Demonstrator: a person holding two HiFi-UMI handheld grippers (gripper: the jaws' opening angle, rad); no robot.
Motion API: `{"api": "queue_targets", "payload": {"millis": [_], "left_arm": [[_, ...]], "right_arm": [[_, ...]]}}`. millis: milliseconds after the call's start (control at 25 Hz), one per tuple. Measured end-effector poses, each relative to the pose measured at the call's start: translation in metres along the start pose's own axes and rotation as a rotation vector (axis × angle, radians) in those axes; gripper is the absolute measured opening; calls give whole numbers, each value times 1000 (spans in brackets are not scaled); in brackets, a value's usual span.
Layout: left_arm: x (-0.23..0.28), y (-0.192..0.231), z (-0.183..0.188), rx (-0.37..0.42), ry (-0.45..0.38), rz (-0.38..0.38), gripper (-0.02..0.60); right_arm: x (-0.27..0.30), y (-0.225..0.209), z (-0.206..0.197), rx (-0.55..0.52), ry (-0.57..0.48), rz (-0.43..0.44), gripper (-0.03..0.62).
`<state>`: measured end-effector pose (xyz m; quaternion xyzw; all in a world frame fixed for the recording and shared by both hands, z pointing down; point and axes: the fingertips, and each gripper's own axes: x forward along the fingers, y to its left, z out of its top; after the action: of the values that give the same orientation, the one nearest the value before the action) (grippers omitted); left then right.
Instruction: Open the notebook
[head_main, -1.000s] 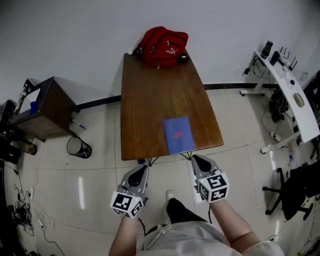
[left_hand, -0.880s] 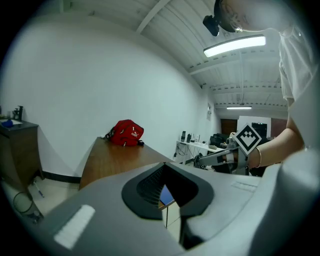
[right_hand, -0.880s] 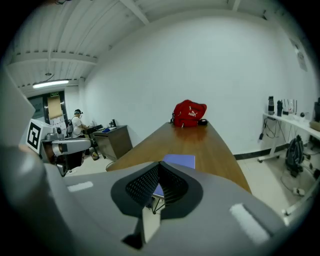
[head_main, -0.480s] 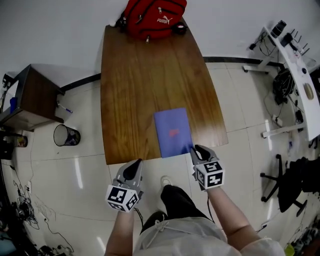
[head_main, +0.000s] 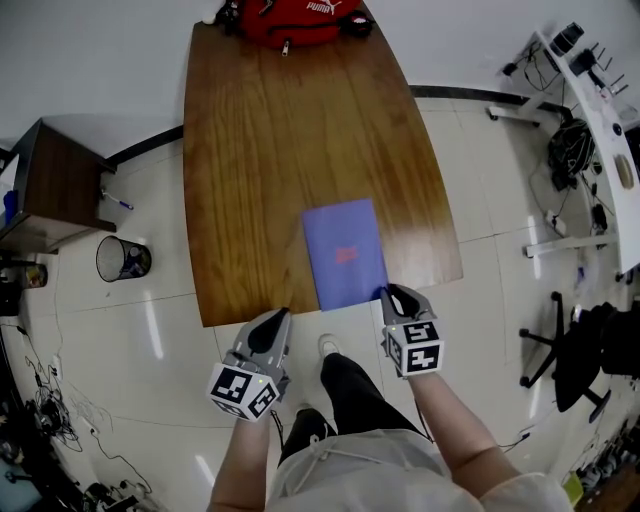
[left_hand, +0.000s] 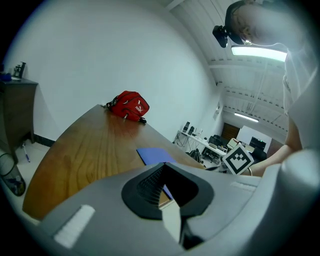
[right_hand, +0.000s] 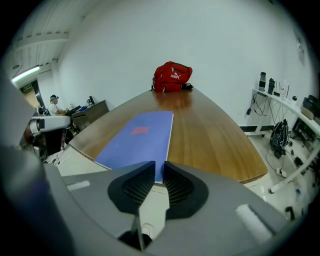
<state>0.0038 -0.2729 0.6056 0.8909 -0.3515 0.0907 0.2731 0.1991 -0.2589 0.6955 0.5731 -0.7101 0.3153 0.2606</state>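
Observation:
A closed blue notebook (head_main: 345, 253) with a small red mark lies flat on the brown wooden table (head_main: 250, 150), close to its near edge. My right gripper (head_main: 398, 298) has its tip at the notebook's near right corner, jaws together with only a sliver between them and nothing held. In the right gripper view the notebook (right_hand: 140, 137) stretches away just beyond the right gripper (right_hand: 159, 175). My left gripper (head_main: 275, 325) hangs over the floor just short of the table edge, left of the notebook, also shut and empty. The left gripper view shows the notebook (left_hand: 152, 154) past the left gripper (left_hand: 167, 187).
A red backpack (head_main: 290, 15) sits at the table's far end. A dark side cabinet (head_main: 50, 190) and a waste bin (head_main: 122, 258) stand to the left. A white desk (head_main: 600, 90) and an office chair (head_main: 590, 360) are at the right.
The person has stepped closer to the table. Both grippers moved forward; the right one went from short of the table to the notebook's near right corner.

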Motion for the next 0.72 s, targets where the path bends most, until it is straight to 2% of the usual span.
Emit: {"api": "queue_targets", "payload": {"millis": [120,280,440,560,720], "left_arm": [[5,2,-1,1,5,-6,6],[1,4,1,16,9,-6,6],[-9,4,13,44,-1,-10,6],[-23,4,28,63,-31,2,6],[-49,5,47,78,-82,33,6]], "right_arm": [[0,-4,0,-12,14,-27,45],[-3,-7,1,61,14,-31,14],[-20,-1,21,97,-29,-22,9],[-40,15,45,82,-78,9,9],[-62,57,79,25,-142,85,9]]}}
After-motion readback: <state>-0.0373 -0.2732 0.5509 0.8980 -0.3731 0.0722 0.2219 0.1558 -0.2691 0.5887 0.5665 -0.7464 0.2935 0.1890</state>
